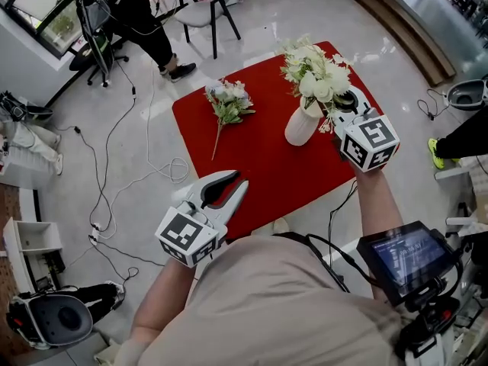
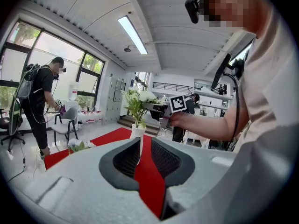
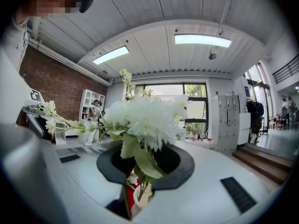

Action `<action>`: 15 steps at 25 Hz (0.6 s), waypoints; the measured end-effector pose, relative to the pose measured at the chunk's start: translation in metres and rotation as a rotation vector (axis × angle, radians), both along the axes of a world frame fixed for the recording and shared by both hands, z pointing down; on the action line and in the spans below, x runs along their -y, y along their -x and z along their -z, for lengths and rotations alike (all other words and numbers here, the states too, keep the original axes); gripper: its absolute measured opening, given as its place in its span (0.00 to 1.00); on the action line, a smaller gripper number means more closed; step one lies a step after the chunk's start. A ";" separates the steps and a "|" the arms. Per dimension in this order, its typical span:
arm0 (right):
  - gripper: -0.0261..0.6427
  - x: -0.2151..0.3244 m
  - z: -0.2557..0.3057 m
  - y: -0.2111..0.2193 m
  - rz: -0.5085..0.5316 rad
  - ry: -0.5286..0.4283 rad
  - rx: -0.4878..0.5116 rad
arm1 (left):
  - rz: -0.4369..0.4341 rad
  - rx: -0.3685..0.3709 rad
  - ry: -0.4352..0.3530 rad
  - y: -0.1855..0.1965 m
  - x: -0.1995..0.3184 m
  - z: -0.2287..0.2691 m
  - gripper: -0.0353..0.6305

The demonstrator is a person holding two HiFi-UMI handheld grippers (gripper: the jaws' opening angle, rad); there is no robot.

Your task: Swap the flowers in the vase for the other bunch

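Observation:
A white vase (image 1: 301, 126) stands on the red table (image 1: 267, 166) and holds a bunch of white flowers (image 1: 314, 72). My right gripper (image 1: 331, 107) is shut on the bunch's stems just above the vase mouth. In the right gripper view the blooms (image 3: 145, 115) fill the space between the jaws, with the vase rim (image 3: 139, 199) below. The other bunch (image 1: 227, 100), pale with green leaves, lies flat on the table to the vase's left. My left gripper (image 1: 232, 187) hovers over the table's near edge, open and holding nothing. In its view the vase (image 2: 138, 130) stands straight ahead.
A grey chair (image 1: 203, 9) and a person in black (image 1: 141, 14) are beyond the table's far left corner. Cables (image 1: 133, 170) trail over the floor on the left. Someone's shoe (image 1: 435, 153) shows at the right. A screen (image 1: 408, 254) hangs by my right arm.

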State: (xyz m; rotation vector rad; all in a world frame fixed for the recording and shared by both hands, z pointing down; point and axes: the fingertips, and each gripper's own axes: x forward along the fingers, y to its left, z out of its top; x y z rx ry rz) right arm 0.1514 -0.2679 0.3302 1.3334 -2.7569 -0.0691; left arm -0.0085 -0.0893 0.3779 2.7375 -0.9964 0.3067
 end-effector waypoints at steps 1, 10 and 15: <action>0.18 -0.003 0.004 0.002 -0.003 -0.005 -0.003 | -0.003 -0.004 0.000 0.003 -0.001 0.001 0.14; 0.18 -0.010 0.024 0.003 -0.043 -0.042 -0.031 | -0.028 -0.018 0.002 0.010 -0.008 0.005 0.14; 0.18 -0.020 0.043 0.003 -0.059 -0.073 -0.023 | -0.040 -0.023 -0.003 0.016 -0.012 0.006 0.14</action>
